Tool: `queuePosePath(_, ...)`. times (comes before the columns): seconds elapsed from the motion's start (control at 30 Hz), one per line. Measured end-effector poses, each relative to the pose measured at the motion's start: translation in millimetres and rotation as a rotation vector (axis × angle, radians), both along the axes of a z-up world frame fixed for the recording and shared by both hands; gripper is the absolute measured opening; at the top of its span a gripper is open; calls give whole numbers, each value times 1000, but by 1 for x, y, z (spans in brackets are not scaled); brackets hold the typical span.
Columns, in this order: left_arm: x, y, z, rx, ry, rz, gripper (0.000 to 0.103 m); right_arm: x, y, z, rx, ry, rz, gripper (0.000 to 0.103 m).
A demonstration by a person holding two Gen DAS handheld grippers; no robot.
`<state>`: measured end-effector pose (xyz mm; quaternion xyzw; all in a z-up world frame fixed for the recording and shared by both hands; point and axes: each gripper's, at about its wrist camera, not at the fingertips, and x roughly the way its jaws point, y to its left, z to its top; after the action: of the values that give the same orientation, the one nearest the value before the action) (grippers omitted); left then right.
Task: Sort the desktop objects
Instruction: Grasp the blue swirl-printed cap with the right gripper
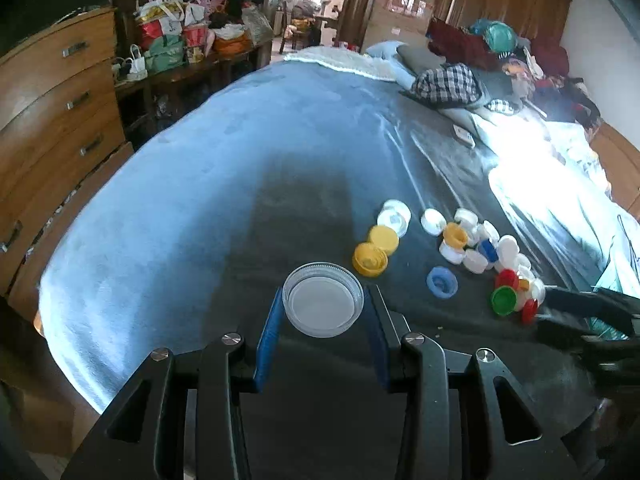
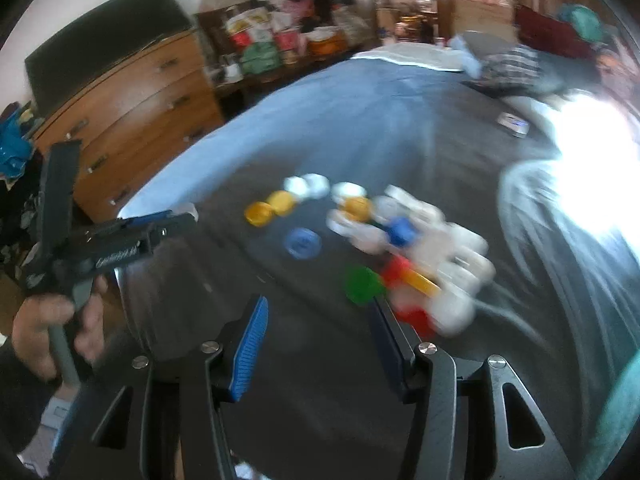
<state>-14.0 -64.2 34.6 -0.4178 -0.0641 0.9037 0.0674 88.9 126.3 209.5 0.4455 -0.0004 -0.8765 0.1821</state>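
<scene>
My left gripper is shut on a large clear jar lid, held hollow side up between its blue pads above the dark blanket. Two yellow caps and a blue cap lie just beyond it. A pile of white, blue, red and green caps lies to the right. My right gripper is open and empty, just short of a green cap and the blurred cap pile. The left gripper shows at the left of the right wrist view.
The caps lie on a bed with a blue-grey blanket. A wooden chest of drawers stands to the left. Clothes and a plaid cloth are heaped at the far right. A small white box lies on the blanket.
</scene>
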Motion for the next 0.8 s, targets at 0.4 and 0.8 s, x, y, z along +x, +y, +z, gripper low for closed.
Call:
queuePosePath(0.4, -3, -7, -3, 31, 1, -21, 34, -69, -38, -60, 94, -74, -49, 49)
queuePosePath(0.8, 3, 5, 3, -2, 2, -20, 34, -56, -27, -42, 108, -32, -69, 32)
